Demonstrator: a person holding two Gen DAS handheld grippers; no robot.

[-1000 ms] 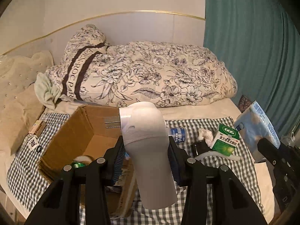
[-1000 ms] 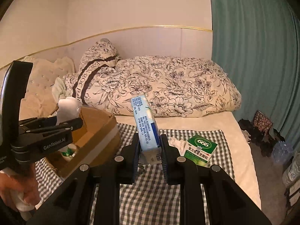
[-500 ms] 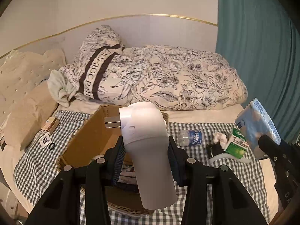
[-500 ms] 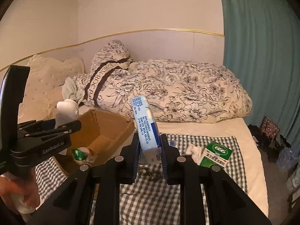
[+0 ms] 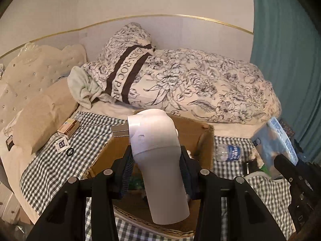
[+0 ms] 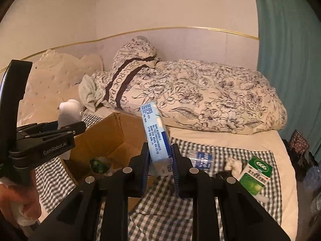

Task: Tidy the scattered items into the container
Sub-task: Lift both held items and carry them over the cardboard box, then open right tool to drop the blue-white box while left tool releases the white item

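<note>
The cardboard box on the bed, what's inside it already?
In the cardboard box lies something green and shiny beside a pale item I can't identify. The right gripper with its tissue pack covers the rest.

Dim, warm indoor light with a yellowish cast, soft and even, casting only faint shadows. Strong fisheye bending, with black vignetting in all four corners of both views. Slightly soft and grainy throughout, darkest on the black gripper fingers (image 5: 84, 200) at the bottom edge.
</note>
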